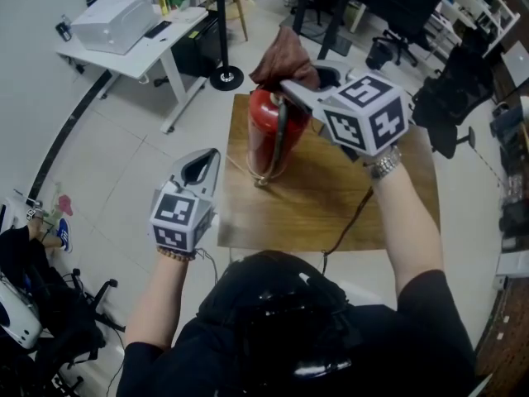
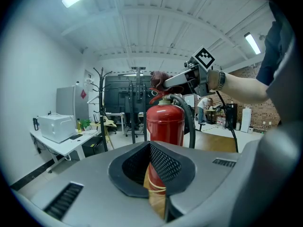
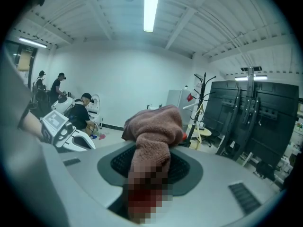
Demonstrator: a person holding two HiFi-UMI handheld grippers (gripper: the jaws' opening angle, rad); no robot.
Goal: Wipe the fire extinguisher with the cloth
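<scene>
Where the brown cloth (image 1: 285,63) is bunched over the head of the red fire extinguisher (image 1: 266,139), the valve and handle are hidden in the head view. The fire extinguisher is stood upright on the wooden table (image 1: 331,205), at upper centre of that frame, with a black hose (image 1: 281,135) hung down its side. The cloth is pinched between the jaws of the right tool (image 1: 291,85) at the cylinder's top. In the right gripper view its lower part is blurred, and the cylinder is almost wholly hidden behind it. The left tool (image 1: 202,162) is held just left of the table, jaws pressed together on nothing. In the left gripper view the cylinder's base is partly covered by them.
</scene>
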